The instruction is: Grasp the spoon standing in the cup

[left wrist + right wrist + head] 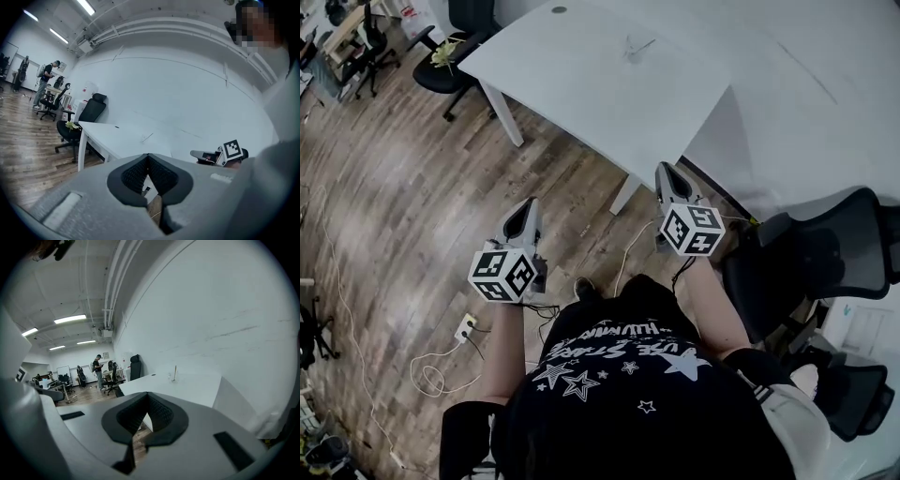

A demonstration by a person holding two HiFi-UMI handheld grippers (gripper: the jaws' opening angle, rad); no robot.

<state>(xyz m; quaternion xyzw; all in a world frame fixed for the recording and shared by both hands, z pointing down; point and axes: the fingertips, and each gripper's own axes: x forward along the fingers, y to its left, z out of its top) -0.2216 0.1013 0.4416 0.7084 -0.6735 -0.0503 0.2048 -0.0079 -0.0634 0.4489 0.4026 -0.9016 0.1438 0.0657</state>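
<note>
A clear cup (633, 49) with a thin spoon (641, 44) leaning in it stands on the white table (581, 84), toward its far side. The right gripper view shows the cup (173, 377) small and far off, with the spoon (175, 371) sticking up. In the left gripper view the spoon (148, 136) is only a faint line on the tabletop. My left gripper (528, 204) hangs over the wooden floor, short of the table, jaws shut and empty. My right gripper (667, 170) is by the table's near corner, also shut with nothing in it.
A black office chair (448, 58) with something green on its seat stands at the table's left end. More black chairs (825, 253) crowd my right side. Cables and a socket (465, 327) lie on the floor. A person (46, 77) stands far across the room.
</note>
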